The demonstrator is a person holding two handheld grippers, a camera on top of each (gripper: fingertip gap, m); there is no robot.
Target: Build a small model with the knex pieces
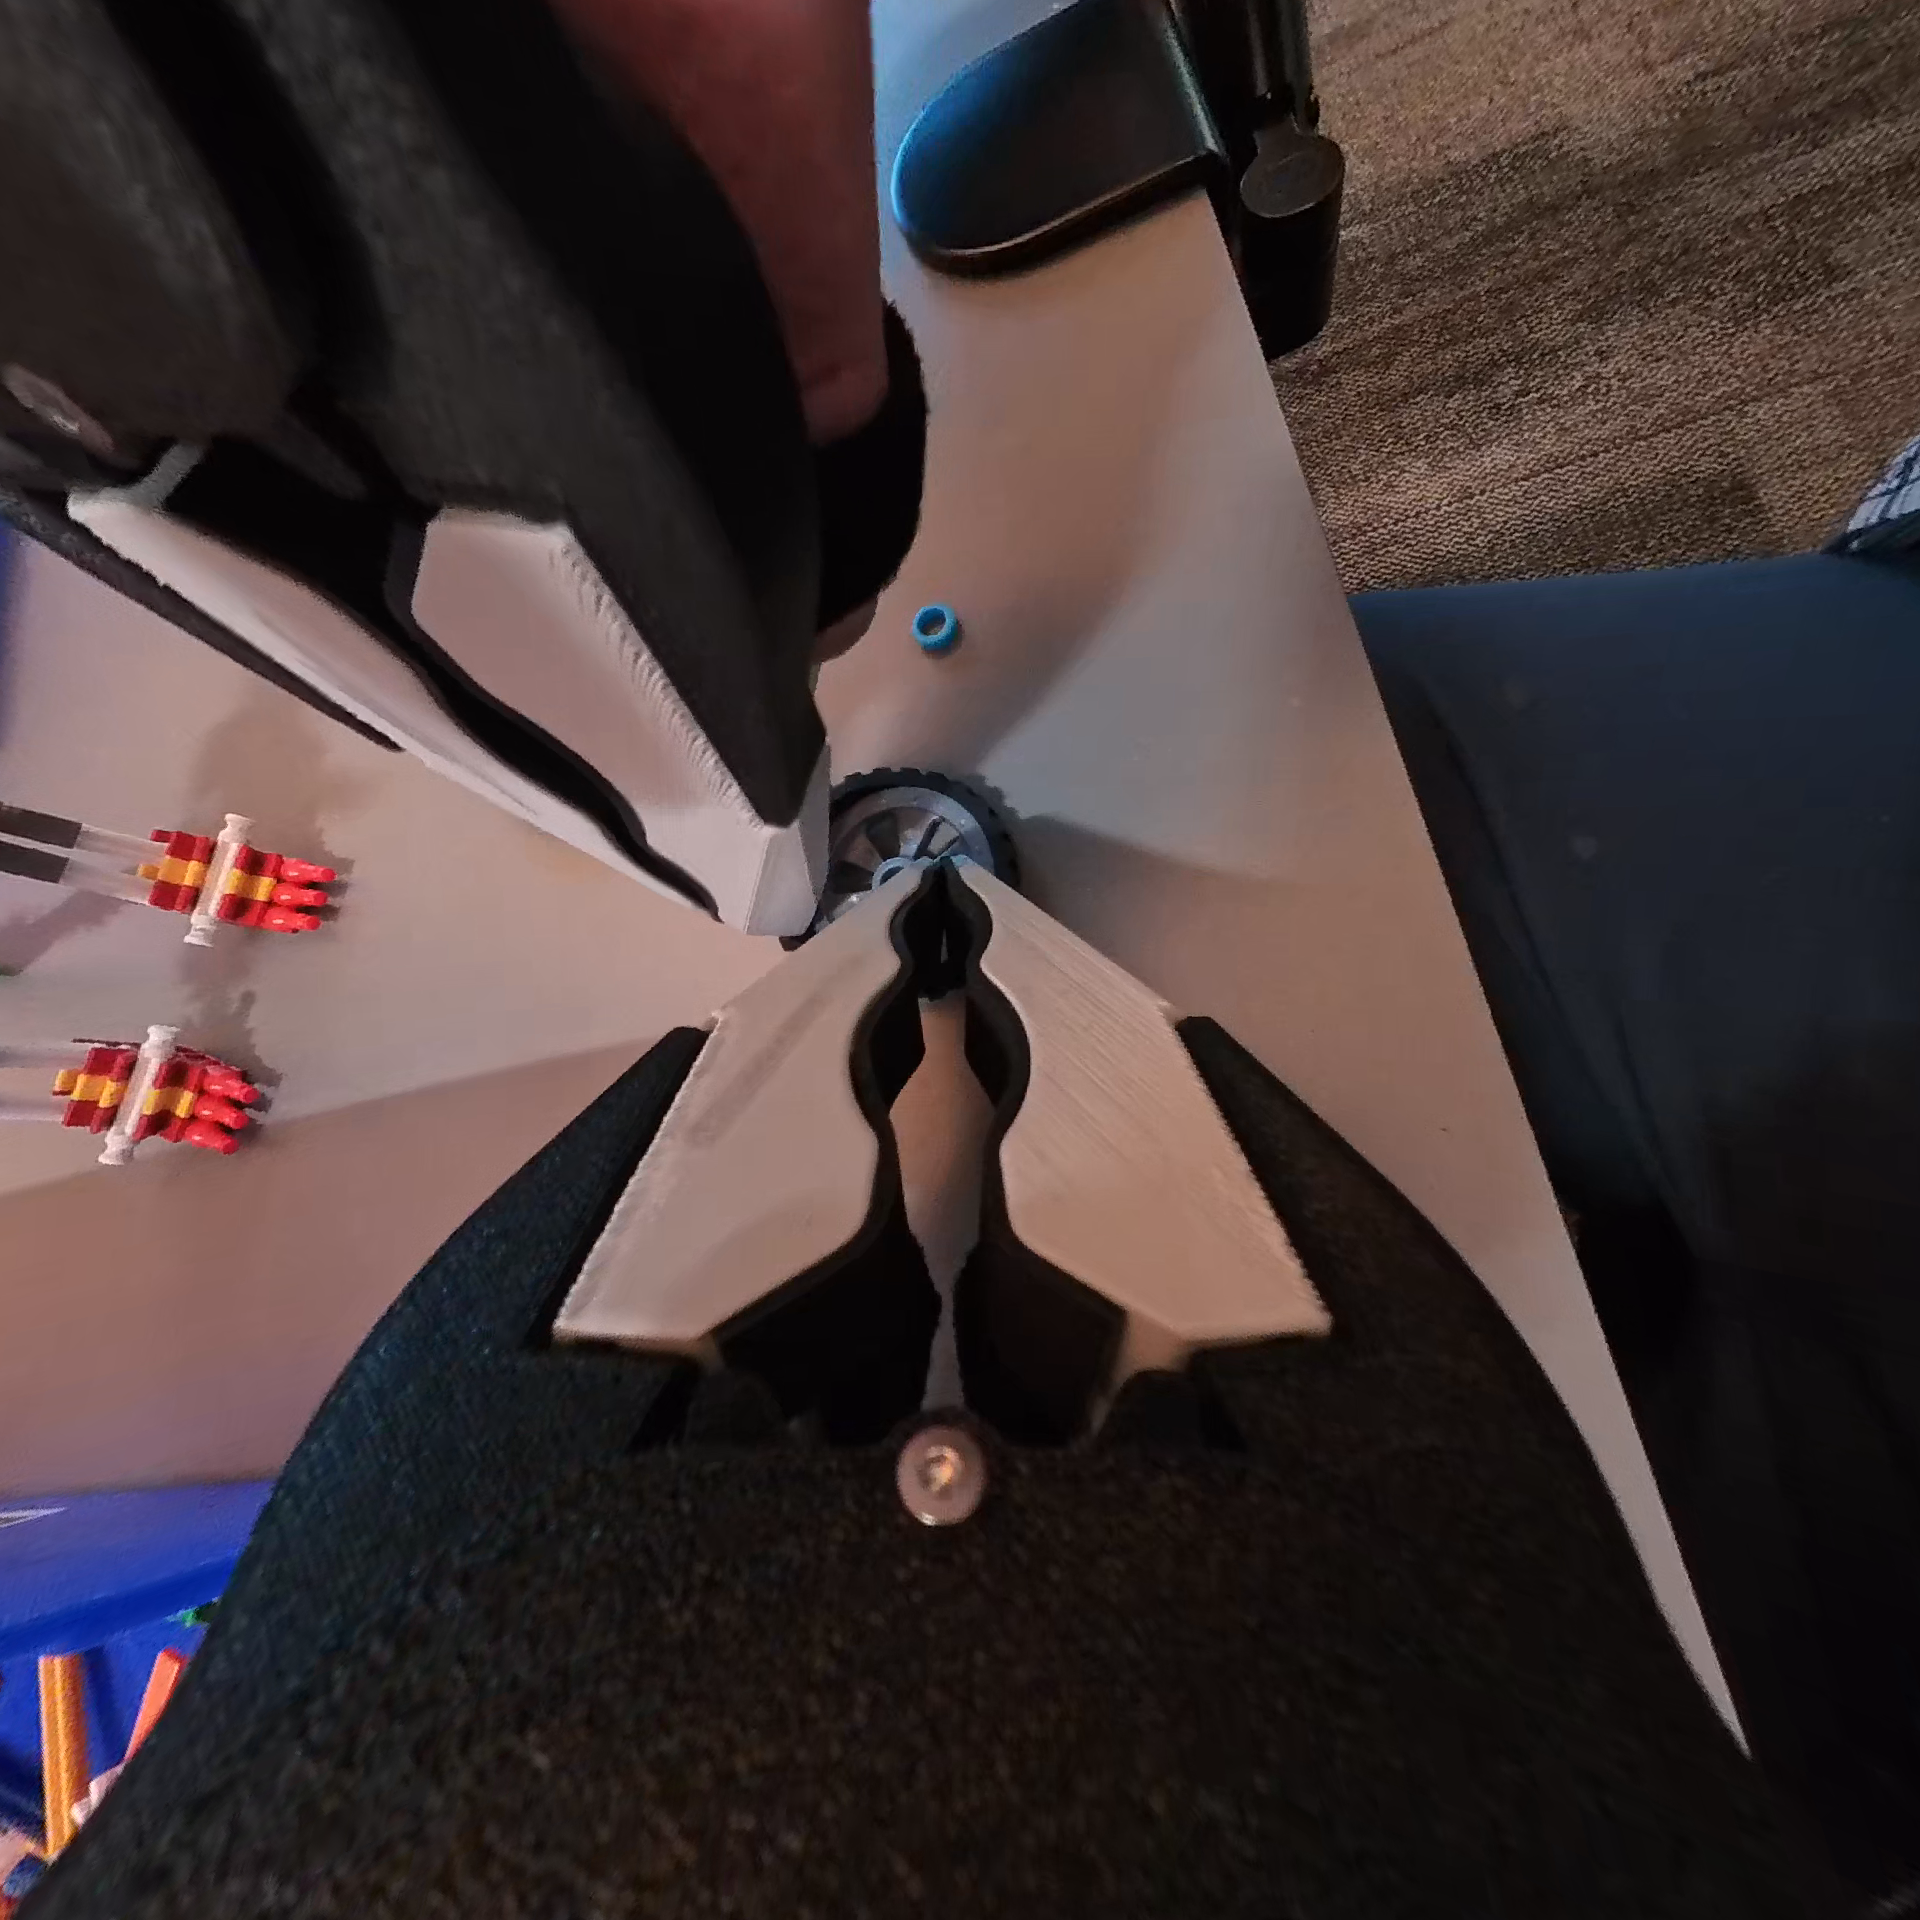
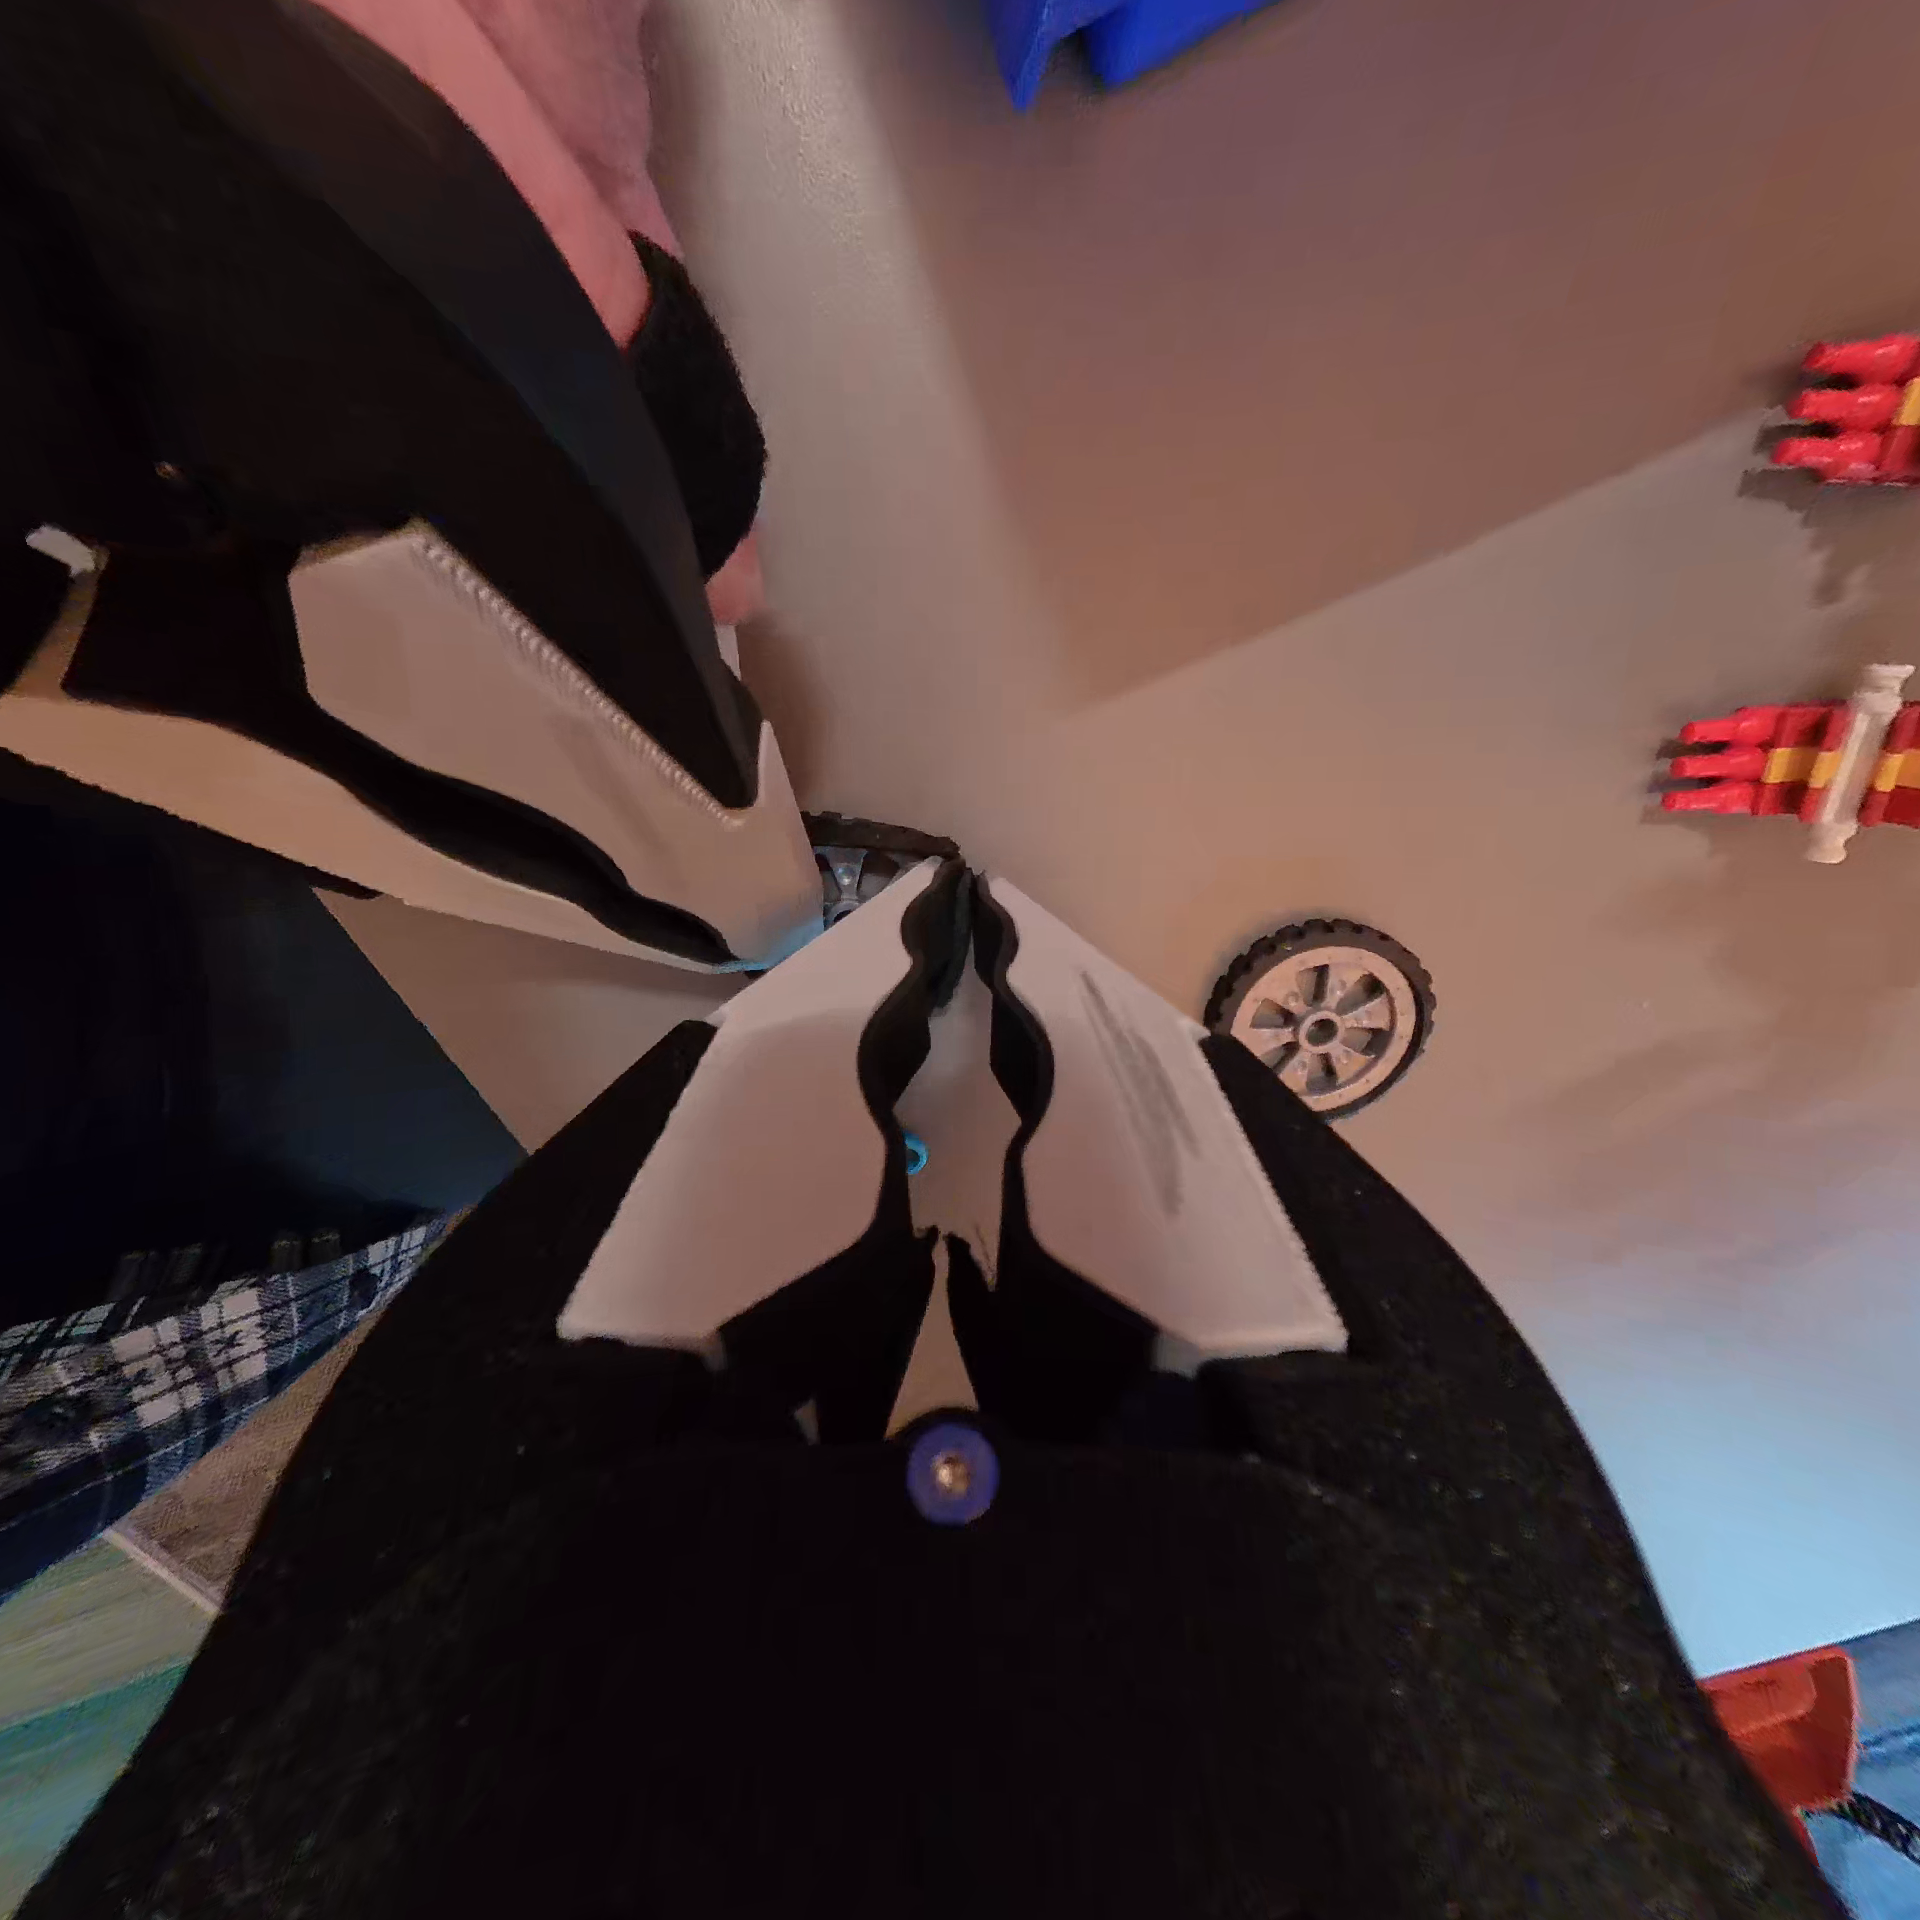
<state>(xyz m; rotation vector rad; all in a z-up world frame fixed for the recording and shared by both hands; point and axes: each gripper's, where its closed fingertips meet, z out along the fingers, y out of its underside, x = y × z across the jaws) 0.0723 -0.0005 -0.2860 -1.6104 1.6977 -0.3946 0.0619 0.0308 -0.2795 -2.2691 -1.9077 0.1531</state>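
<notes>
**Q:** Two grippers meet at one spot — what are they doing?

**A:** Both white-fingered grippers converge on a small toy wheel with a black treaded tyre and grey spoked hub [image 1: 914, 831]. The left gripper [image 1: 943, 868] has its jaws drawn nearly together, the tips pinched at the wheel's hub, apparently on a pale blue piece at its centre. The right gripper [image 2: 961, 878] is likewise almost closed, its tips at the tyre's rim; whether it truly clamps the tyre, I cannot tell.

**Q:** Where does the wheel lie from each tool?

**A:** Straight ahead of both, at the fingertips, standing on edge on the pale tabletop [image 1: 1091, 644]. The grippers come at it from different sides, tips nearly touching.

**Q:** What surrounds them?

**A:** A small blue plastic ring [image 1: 936, 628] lies just beyond. A second matching wheel [image 2: 1320, 1029] lies flat, near the right gripper. Two red-and-yellow brick assemblies with white pins [image 1: 244, 883] sit well apart.
</notes>
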